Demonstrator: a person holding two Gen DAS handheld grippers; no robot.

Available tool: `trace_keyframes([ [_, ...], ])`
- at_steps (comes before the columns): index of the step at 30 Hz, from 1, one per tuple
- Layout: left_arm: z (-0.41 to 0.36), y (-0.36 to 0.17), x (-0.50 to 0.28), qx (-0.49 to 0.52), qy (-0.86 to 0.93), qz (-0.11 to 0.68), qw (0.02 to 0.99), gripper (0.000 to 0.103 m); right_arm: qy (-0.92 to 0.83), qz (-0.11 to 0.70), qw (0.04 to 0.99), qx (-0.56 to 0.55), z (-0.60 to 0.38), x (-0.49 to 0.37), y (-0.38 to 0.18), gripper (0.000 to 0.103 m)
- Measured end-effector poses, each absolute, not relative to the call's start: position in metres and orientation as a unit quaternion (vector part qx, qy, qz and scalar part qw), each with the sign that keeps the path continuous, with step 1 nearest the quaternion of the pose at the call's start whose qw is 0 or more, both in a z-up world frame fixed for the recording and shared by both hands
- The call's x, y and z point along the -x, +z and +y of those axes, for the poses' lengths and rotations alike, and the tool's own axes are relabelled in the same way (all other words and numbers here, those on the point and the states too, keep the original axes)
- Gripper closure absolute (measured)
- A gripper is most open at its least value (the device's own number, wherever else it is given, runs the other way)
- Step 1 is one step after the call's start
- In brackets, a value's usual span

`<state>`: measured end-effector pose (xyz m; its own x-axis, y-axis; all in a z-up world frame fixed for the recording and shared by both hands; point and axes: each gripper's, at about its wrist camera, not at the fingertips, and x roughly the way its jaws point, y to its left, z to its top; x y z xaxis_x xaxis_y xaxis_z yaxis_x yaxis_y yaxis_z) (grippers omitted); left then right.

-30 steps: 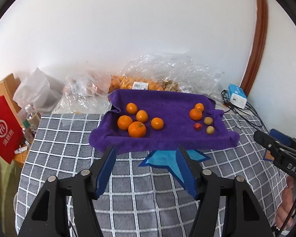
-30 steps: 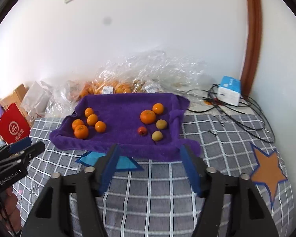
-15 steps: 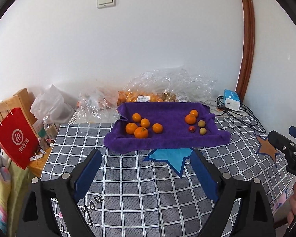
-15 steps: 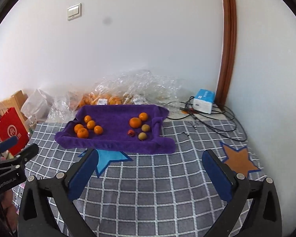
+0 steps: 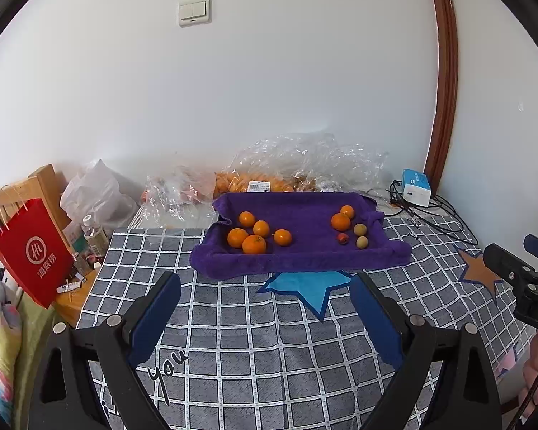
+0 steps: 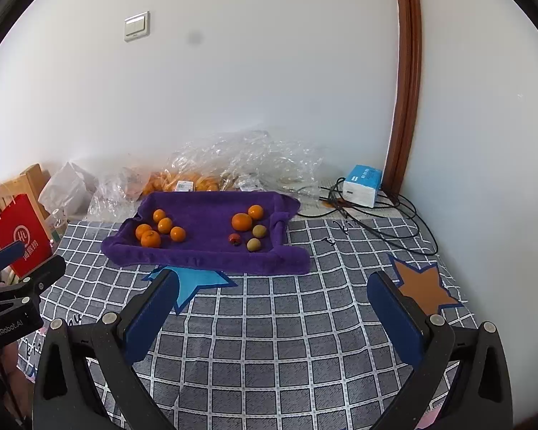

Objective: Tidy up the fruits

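fruits (image 5: pixel 254 236) on purple towel (image 5: pixel 305 258) beyond left gripper (image 5: pixel 265 304), jaws opening, empty; right gripper (image 6: pixel 272 304) wide apart, empty

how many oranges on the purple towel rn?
7. Five clustered at the purple towel's left end, two at its right end beside the smaller fruits. More sit bagged behind, uncounted.

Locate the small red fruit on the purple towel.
In the left wrist view the small red fruit lies in the right-hand group on the purple towel, just below the larger orange, left of two yellowish fruits.

Purple towel (image 5: pixel 305 258); orange fruits (image 5: pixel 254 244); grey white-checked cloth (image 5: pixel 269 351), blue star (image 5: pixel 310 292); red bag (image 5: pixel 36 254).
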<state>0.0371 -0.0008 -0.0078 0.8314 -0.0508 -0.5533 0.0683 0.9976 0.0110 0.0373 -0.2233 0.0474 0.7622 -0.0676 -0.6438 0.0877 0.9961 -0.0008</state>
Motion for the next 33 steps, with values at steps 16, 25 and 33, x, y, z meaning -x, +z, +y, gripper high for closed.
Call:
trace_keyframes([
  [16, -0.001, -0.0067, -0.0349, -0.017, -0.032, 0.288, 0.957, 0.007, -0.041, 0.339, 0.94, -0.01, -0.2217, -0.0342, 0.05, 0.0],
  [25, -0.0006, -0.0052, -0.0332, -0.014, -0.032, 0.288, 0.957, 0.007, -0.041, 0.338, 0.94, -0.011, -0.2228, -0.0335, 0.0503, 0.0],
  [33, -0.0009, -0.0043, -0.0317, -0.013, -0.032, 0.286, 0.958, 0.007, -0.042, 0.339, 0.94, -0.011, -0.2221, -0.0334, 0.0506, 0.0],
])
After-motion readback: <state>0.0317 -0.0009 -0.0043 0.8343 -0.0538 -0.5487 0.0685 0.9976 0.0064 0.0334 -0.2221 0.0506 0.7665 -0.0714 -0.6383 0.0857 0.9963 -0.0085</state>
